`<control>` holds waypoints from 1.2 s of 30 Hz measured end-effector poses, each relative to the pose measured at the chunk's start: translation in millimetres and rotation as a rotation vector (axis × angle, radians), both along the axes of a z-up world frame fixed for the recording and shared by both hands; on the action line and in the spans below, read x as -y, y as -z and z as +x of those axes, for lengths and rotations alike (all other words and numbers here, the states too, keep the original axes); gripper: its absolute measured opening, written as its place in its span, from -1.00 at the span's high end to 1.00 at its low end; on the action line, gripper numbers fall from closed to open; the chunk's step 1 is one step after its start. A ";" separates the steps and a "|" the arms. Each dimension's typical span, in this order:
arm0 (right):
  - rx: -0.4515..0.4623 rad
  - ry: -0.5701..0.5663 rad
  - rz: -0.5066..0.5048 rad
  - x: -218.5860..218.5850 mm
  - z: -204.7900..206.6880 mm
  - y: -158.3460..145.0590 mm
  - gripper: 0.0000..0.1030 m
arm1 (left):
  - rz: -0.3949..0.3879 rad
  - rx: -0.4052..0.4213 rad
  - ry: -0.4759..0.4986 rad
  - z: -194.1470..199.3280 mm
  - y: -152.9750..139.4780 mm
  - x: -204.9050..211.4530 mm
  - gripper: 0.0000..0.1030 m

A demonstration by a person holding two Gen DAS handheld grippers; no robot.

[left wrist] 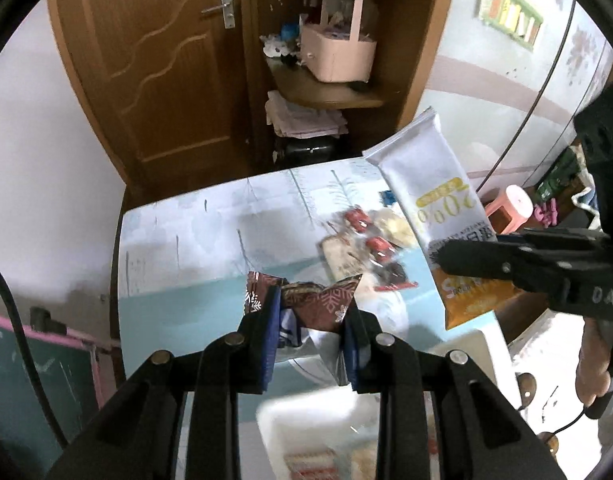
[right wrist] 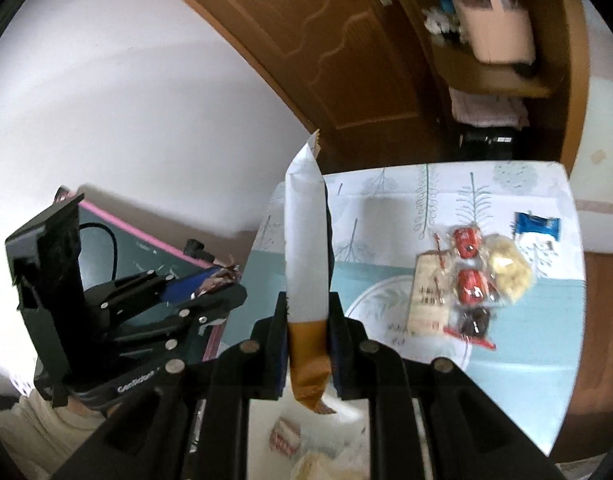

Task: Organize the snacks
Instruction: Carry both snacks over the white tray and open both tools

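The table, under a pale cloth printed with leaves, carries a loose heap of small snacks toward its right side with a blue packet just beyond, and a white tray shows at its near edge. Both grippers hang above it mid-carry: the right gripper pinches a long white-and-orange snack pouch, and the left gripper pinches a dark red snowflake-patterned wrapper. Next, probably, lower each over the tray and release.
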State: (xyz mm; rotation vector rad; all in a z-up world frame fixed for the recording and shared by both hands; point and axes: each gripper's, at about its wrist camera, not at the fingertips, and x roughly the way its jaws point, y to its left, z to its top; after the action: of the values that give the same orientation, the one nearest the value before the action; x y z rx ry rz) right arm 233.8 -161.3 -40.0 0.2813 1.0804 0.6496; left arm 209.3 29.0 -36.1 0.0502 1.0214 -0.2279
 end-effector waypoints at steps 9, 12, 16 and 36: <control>0.074 0.062 -0.032 18.9 -109.9 -20.0 0.68 | -0.084 0.027 -0.100 -95.3 -3.0 2.9 0.51; 0.071 0.065 -0.032 21.7 -133.8 -17.4 0.68 | -0.076 0.036 -0.140 -116.0 5.8 2.2 0.51; 0.071 0.052 -0.067 22.3 -159.5 -11.1 0.68 | -0.081 -0.002 -0.161 -138.1 22.9 5.1 0.50; -0.077 0.029 -0.156 15.3 -208.0 48.0 0.65 | 0.009 -0.153 -0.150 -170.2 85.5 31.3 0.32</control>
State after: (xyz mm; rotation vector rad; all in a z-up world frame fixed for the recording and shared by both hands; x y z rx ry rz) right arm 25.8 -176.6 -88.0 0.1881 1.1920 0.5287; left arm 39.1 -2.2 -121.6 -0.0366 1.1729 -0.0909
